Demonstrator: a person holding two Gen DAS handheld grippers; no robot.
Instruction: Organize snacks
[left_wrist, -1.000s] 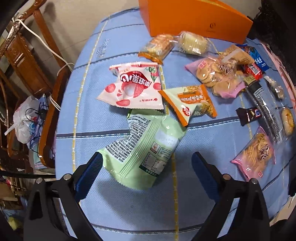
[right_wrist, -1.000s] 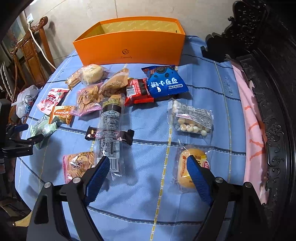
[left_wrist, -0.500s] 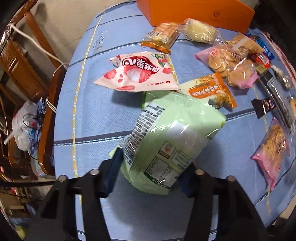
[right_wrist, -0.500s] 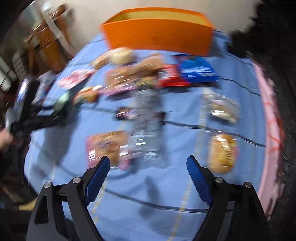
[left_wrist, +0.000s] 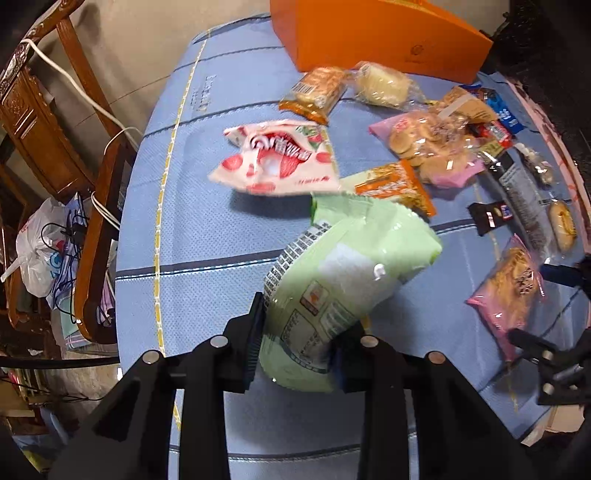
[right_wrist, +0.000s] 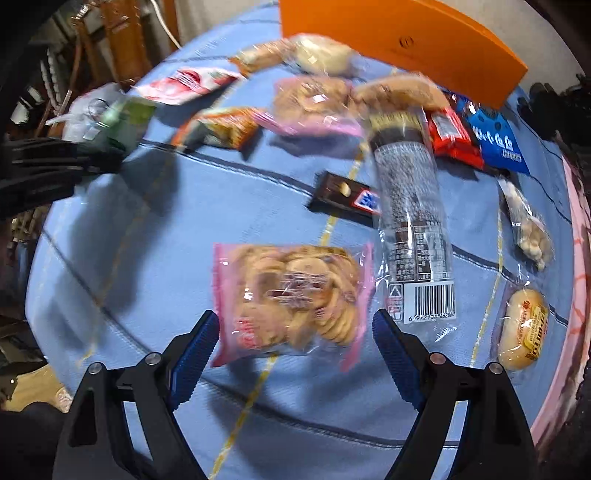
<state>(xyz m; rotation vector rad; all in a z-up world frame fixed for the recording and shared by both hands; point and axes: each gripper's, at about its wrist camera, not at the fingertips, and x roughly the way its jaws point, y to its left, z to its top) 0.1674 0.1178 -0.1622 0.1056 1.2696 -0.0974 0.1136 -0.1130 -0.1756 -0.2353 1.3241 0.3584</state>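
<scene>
- Left gripper (left_wrist: 295, 339) clamps the green bag (left_wrist: 343, 273), lifted above the blue tablecloth (left_wrist: 207, 236).
- Right gripper (right_wrist: 295, 350) is spread wide, fingers straddling the pink cookie pack (right_wrist: 291, 299).

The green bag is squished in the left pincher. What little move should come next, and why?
Probably carry the green bag up and forward toward the orange box. The left gripper has its jaws shut on the bag's lower end, and the bag seems to hang above the blue tablecloth, throwing a shadow. The box stands at the table's far edge, past the strawberry packet.
</scene>
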